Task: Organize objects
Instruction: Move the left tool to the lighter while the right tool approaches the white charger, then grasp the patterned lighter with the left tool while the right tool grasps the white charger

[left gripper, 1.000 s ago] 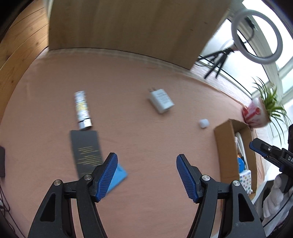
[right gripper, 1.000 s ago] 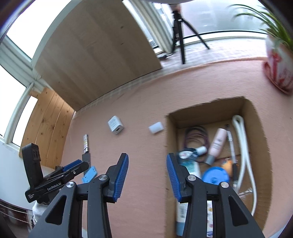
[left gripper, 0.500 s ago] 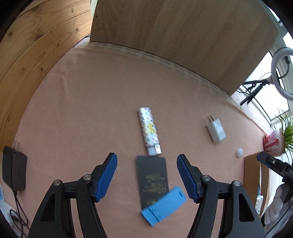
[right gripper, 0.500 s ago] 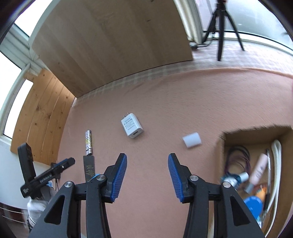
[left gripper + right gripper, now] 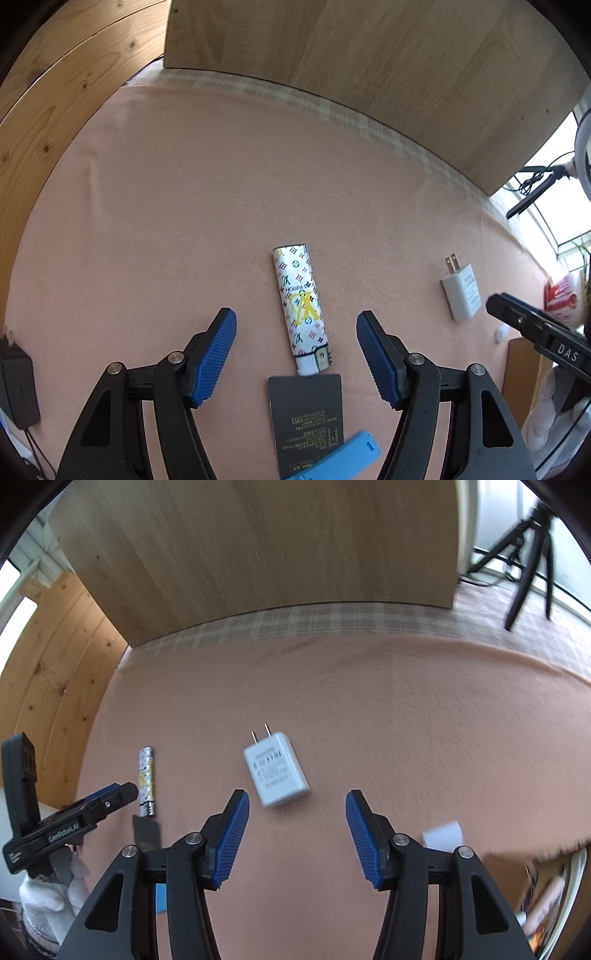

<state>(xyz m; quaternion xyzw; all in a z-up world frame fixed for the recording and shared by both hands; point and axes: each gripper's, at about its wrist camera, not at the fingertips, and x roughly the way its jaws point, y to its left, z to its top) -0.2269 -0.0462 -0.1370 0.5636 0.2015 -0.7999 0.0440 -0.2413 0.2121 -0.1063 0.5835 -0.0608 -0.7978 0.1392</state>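
Note:
A white patterned lighter (image 5: 302, 307) lies on the pink cloth, straight ahead of my open left gripper (image 5: 295, 356), whose blue pads stand either side of its lower end and above it. Touching the lighter's bottom is a black card (image 5: 309, 419) with a blue flat piece (image 5: 341, 458) on it. A white plug adapter (image 5: 276, 770) lies just ahead of my right gripper (image 5: 295, 836), whose jaws are opening with nothing between them. The adapter (image 5: 461, 291) also shows at the right of the left wrist view, the lighter (image 5: 147, 775) at the left of the right wrist view.
A cardboard box (image 5: 509, 864) holding several items sits at the lower right. A small white cylinder (image 5: 443, 834) lies beside it. A black charger (image 5: 18, 391) rests at the cloth's left edge. A wooden board (image 5: 258, 546) stands behind the cloth; a tripod (image 5: 524, 550) stands far right.
Both grippers have swung left, away from the box. The lighter and card now sit ahead of the left gripper, the adapter ahead of the right, whose jaws have widened.

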